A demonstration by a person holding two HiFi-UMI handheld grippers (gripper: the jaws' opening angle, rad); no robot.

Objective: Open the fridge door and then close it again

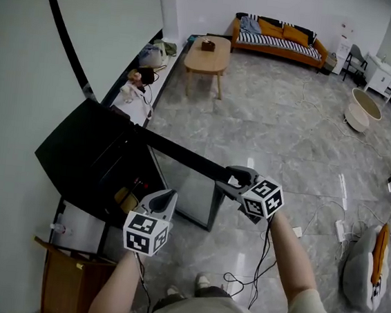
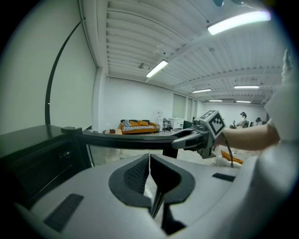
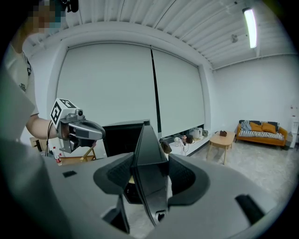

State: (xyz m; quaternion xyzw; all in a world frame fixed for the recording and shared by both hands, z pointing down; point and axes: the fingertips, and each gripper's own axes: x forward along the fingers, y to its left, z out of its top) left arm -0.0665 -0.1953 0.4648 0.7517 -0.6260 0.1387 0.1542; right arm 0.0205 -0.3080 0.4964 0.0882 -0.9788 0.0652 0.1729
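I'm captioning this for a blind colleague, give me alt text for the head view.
The right gripper clamps the outer edge of the open black fridge door. The left gripper hovers shut and empty near the fridge; a wooden coffee table and orange sofa stand beyond.

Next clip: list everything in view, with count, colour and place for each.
fridge: one, black, at the left wall, open
fridge door: one, black frame with a glass pane, swung out over the floor
sofa: one, orange with striped cushions, far wall
coffee table: one, light wood, in front of the sofa
tub: one, white, on the floor at right
cushion: one, grey and orange, on the floor at far right
wooden chair: one, brown, lower left
bottle: one, clear, on the white ledge beside the fridge
left gripper: one, grey, shut and empty, in front of the fridge
right gripper: one, grey, shut on the fridge door's outer edge
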